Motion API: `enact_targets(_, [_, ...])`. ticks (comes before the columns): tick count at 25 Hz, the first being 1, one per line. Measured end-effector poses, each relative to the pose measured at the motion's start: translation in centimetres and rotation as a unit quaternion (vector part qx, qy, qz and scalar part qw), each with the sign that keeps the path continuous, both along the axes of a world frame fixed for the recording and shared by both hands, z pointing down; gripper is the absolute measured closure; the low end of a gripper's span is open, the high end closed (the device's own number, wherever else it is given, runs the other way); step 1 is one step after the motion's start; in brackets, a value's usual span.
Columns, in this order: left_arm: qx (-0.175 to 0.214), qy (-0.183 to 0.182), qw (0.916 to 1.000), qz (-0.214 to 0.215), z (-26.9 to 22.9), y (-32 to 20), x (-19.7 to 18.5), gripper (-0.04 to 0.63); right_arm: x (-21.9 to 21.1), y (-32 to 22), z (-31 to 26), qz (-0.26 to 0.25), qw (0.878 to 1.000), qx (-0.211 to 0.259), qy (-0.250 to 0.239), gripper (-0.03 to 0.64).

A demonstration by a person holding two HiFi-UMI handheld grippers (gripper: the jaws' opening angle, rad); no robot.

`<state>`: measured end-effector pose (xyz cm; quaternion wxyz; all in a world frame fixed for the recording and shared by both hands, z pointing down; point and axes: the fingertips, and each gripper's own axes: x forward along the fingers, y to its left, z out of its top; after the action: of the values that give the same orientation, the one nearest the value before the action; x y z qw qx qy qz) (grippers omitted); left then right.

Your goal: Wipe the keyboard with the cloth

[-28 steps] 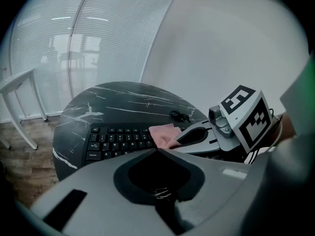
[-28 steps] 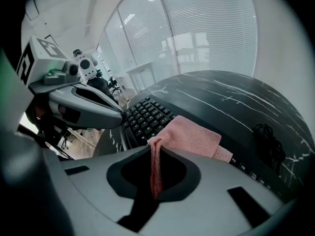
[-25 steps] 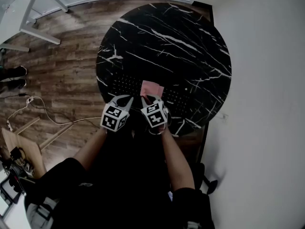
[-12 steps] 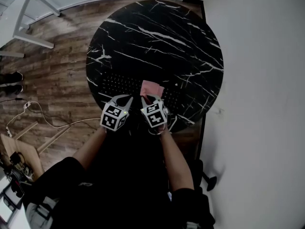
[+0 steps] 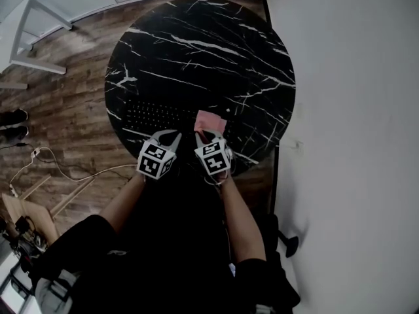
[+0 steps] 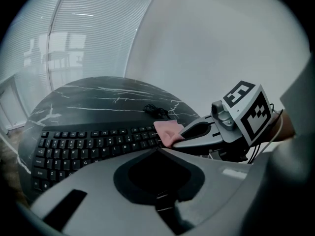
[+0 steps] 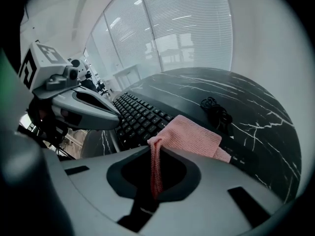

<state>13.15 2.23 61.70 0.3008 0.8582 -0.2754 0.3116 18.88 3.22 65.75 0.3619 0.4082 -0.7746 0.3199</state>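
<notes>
A black keyboard [image 5: 156, 115] lies along the near side of a round black marble table [image 5: 196, 44]. My right gripper [image 5: 205, 135] is shut on a pink cloth [image 5: 210, 120], which is spread over the right part of the keyboard [image 7: 135, 114]. In the right gripper view one edge of the cloth [image 7: 189, 134] is pinched between the jaws, and the rest lies on the keys. My left gripper [image 5: 172, 135] hovers at the keyboard's near edge, just left of the right one, shut and with nothing in it. The left gripper view shows the keyboard [image 6: 88, 144], the cloth [image 6: 168, 130] and the right gripper [image 6: 189, 134].
A coiled black cable [image 7: 216, 109] lies on the table beyond the cloth. The table's edge is close to a white wall [image 5: 353, 110] on the right. To the left are wood floor [image 5: 59, 116], white furniture legs [image 5: 33, 57] and a loose floor cable [image 5: 72, 169].
Both grippers and the cloth have shifted to the right along the keyboard, and the cloth now lies nearer its right end. The jaws have not changed.
</notes>
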Motion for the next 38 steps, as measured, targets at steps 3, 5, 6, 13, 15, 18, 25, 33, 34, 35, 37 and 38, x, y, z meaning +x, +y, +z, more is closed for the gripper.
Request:
enact_targets(3, [0.0,0.0,1.0,0.009,-0.1,0.5,1.2,0.595,1.2,0.5,-0.1,0.009,1.0,-0.001,-0.001,0.603])
enact_targets(5, [0.0,0.001,0.9999,0.014,-0.1,0.7,2.0,0.595,2.1,0.7,-0.1,0.015,1.0,0.0,0.001,0.603])
enact_targets(6, [0.0,0.001,0.9999,0.016,-0.1,0.8,2.3,0.595,2.6,0.7,-0.1,0.018,1.0,0.001,0.003,0.603])
enact_targets(13, [0.0,0.0,0.9996,0.029,0.1,1.4,4.2,0.595,5.0,1.6,-0.1,0.034,0.999,0.002,0.004,0.603])
enact_targets(15, [0.001,0.0,0.9994,0.033,0.1,1.6,4.7,0.595,5.4,1.8,-0.2,0.036,0.999,0.004,0.005,0.603])
enact_targets(18, [0.0,0.001,0.9992,0.039,0.1,1.9,5.5,0.595,6.0,1.9,-0.2,0.04,0.999,0.006,0.007,0.603])
enact_targets(25, [-0.003,-0.001,0.9984,0.057,0.5,2.6,6.4,0.595,7.9,2.7,-0.2,0.062,0.998,0.005,0.013,0.603])
enact_targets(33, [0.005,0.0,0.9977,0.068,0.0,2.4,6.6,0.595,8.4,2.5,-0.7,0.083,0.996,0.009,0.017,0.603])
enact_targets(34, [0.011,0.001,0.9978,0.066,-0.3,2.1,6.4,0.595,8.2,2.1,-1.2,0.084,0.996,0.018,0.014,0.603])
enact_targets(35, [0.015,0.001,0.9979,0.062,-0.5,1.8,6.2,0.595,7.9,1.6,-1.8,0.086,0.996,0.031,0.012,0.603])
enact_targets(37, [0.02,-0.001,0.9982,0.056,-0.8,1.3,5.4,0.595,7.4,0.4,-3.2,0.088,0.994,0.063,0.007,0.603])
enact_targets(38, [0.021,-0.002,0.9984,0.052,-0.8,1.1,4.9,0.595,7.0,-0.3,-3.9,0.088,0.993,0.078,0.005,0.603])
